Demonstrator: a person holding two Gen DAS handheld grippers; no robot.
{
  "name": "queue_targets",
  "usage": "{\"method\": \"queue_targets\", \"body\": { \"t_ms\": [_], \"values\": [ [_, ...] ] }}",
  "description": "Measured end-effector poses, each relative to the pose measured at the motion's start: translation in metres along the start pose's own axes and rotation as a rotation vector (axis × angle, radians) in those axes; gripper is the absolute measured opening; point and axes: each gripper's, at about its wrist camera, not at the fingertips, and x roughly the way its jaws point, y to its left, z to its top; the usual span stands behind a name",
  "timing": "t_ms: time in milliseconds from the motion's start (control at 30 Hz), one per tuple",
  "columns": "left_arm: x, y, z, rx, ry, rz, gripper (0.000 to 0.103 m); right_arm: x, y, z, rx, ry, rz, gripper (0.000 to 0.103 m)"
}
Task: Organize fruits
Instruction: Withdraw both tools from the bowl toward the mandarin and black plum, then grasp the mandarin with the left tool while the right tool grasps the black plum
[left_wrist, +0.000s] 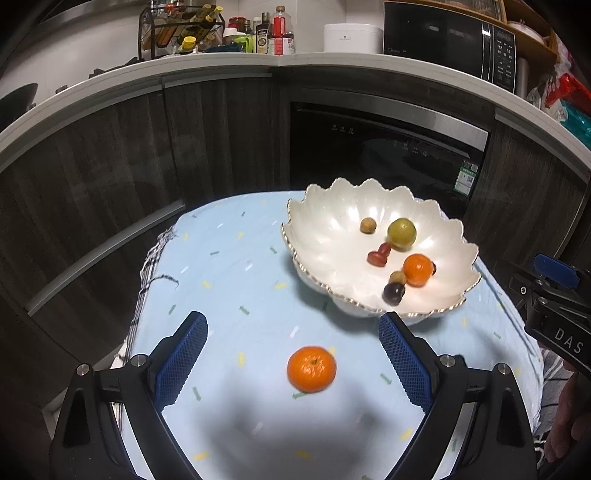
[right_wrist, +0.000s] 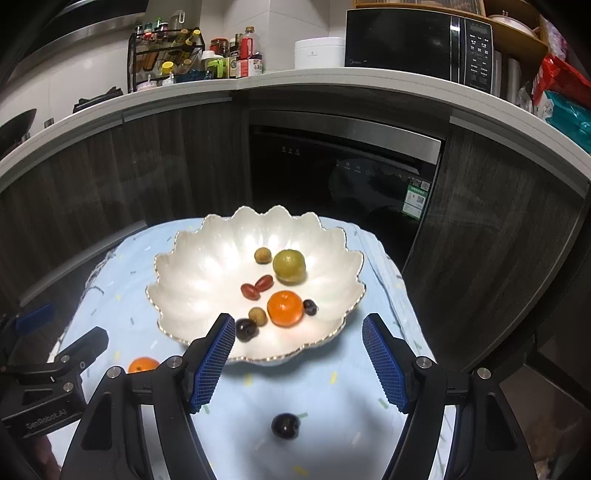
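A white scalloped bowl (left_wrist: 325, 236) (right_wrist: 199, 269) stands on the light blue cloth. It holds several fruits: a green one (left_wrist: 401, 232) (right_wrist: 289, 266), an orange mandarin (left_wrist: 417, 269) (right_wrist: 284, 308), two red dates (right_wrist: 256, 286), small tan and dark ones. A second mandarin (left_wrist: 311, 368) (right_wrist: 142, 364) lies on the cloth between the fingers of my open, empty left gripper (left_wrist: 293, 328). A dark plum (right_wrist: 285, 425) lies on the cloth in front of the bowl, between the fingers of my open, empty right gripper (right_wrist: 299, 328).
The cloth-covered table (left_wrist: 229, 266) is small, with edges close on the left and far side. Dark cabinets and a built-in dishwasher (right_wrist: 343, 173) stand behind it. The counter above carries bottles, a rack and a microwave (right_wrist: 417, 40).
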Motion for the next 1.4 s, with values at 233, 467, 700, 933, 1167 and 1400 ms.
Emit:
{"method": "queue_targets", "body": {
  "t_ms": [233, 467, 700, 933, 1167, 1400],
  "values": [
    [0.006, 0.003, -0.018, -0.014, 0.02, 0.007, 0.095, 0.004, 0.002, -0.015, 0.003, 0.002, -0.016, 0.072],
    [0.016, 0.004, -0.031, -0.012, 0.039, 0.009, 0.095, 0.009, 0.005, -0.032, 0.005, 0.008, -0.024, 0.072],
    [0.024, 0.002, -0.039, 0.004, 0.031, 0.0, 0.095, 0.015, 0.007, -0.054, 0.009, 0.029, -0.034, 0.072],
    [0.035, -0.003, -0.045, 0.039, 0.035, -0.01, 0.095, 0.022, 0.008, -0.065, 0.002, 0.048, -0.053, 0.072],
    [0.047, -0.009, -0.05, 0.094, 0.023, -0.005, 0.093, 0.033, 0.006, -0.075, 0.011, 0.088, -0.061, 0.072],
    [0.059, -0.014, -0.05, 0.11, 0.043, -0.019, 0.088, 0.046, 0.003, -0.085, 0.039, 0.135, -0.058, 0.072]
  ]
}}
